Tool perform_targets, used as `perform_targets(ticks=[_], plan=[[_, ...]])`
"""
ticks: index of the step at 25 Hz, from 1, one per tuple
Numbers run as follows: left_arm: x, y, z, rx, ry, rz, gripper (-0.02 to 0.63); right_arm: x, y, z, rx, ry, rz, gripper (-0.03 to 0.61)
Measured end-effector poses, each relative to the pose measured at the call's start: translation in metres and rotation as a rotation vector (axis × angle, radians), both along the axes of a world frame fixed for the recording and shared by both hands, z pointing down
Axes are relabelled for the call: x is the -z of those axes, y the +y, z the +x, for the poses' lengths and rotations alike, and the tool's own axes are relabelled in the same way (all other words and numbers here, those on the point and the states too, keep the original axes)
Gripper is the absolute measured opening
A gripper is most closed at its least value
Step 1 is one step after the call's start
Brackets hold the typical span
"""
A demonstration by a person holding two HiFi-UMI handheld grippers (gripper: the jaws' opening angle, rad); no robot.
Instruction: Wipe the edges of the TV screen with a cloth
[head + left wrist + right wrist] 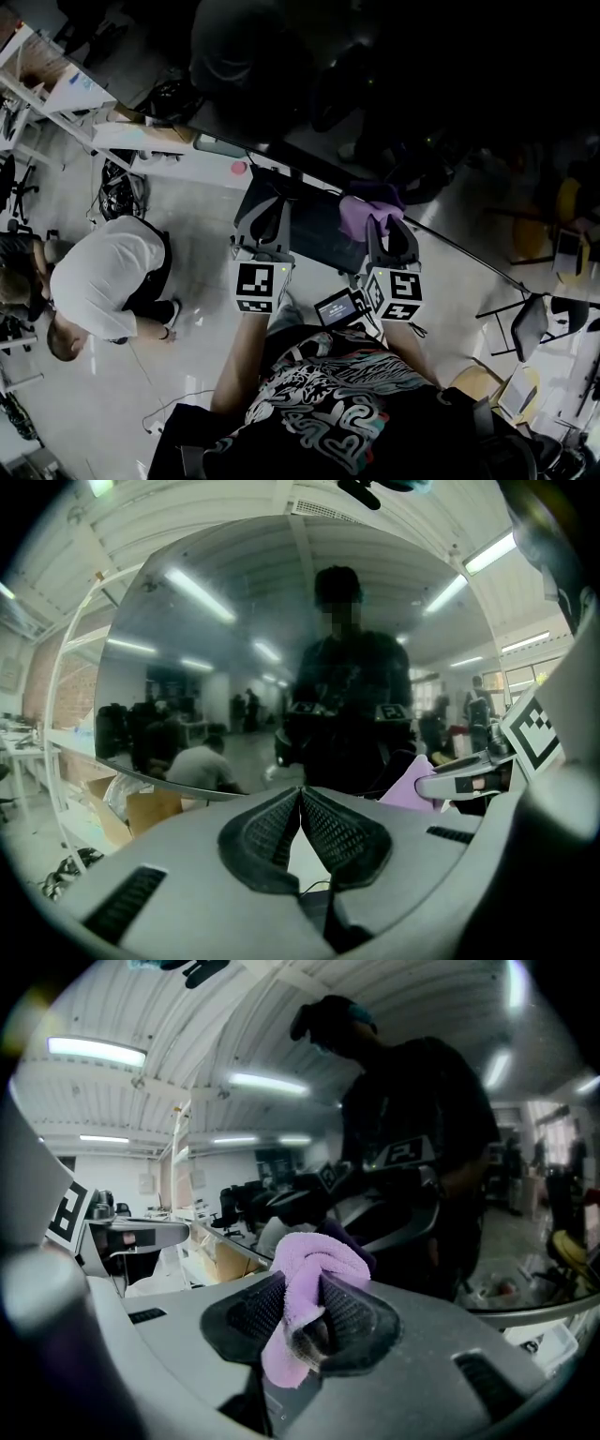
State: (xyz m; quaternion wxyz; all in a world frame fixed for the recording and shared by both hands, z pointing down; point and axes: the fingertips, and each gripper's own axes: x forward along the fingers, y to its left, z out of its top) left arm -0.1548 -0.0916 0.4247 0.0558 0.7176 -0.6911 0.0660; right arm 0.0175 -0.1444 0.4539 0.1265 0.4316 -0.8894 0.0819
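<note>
as jaws pinch, cloth (317, 1256) fills right hand-held gripper (302, 1299).

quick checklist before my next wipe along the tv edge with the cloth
1. Grip on the cloth by the right gripper: ok, jaws shut on it.
2. Spare cloth past the jaw tips: ok, a bunched fold sticks out.
3. State of the left gripper: ok, jaws together, nothing between.
4. Contact of cloth with the TV screen edge: cannot tell.
5. Room from the crouching person: ok, well off to the left.
</note>
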Motion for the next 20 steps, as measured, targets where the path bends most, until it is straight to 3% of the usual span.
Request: perform_targets(ticks=[8, 13, 20], plan=[[-0.004, 0.009, -0.038, -0.029, 0.008, 0.005, 0.019, 0.0, 0.002, -0.028, -0.018, 0.008, 0.002, 0.132], [-0.008, 0.011, -0.038, -0.055, 0.006, 0.007, 0.019, -0.001, 0.001, -0.028, -0.024, 0.005, 0.006, 0.132], [-0.003, 0.006, -0.03, -0.025, 0.008, 0.003, 0.018, 0.002, 0.001, -0.026, -0.017, -0.003, 0.009, 0.132]])
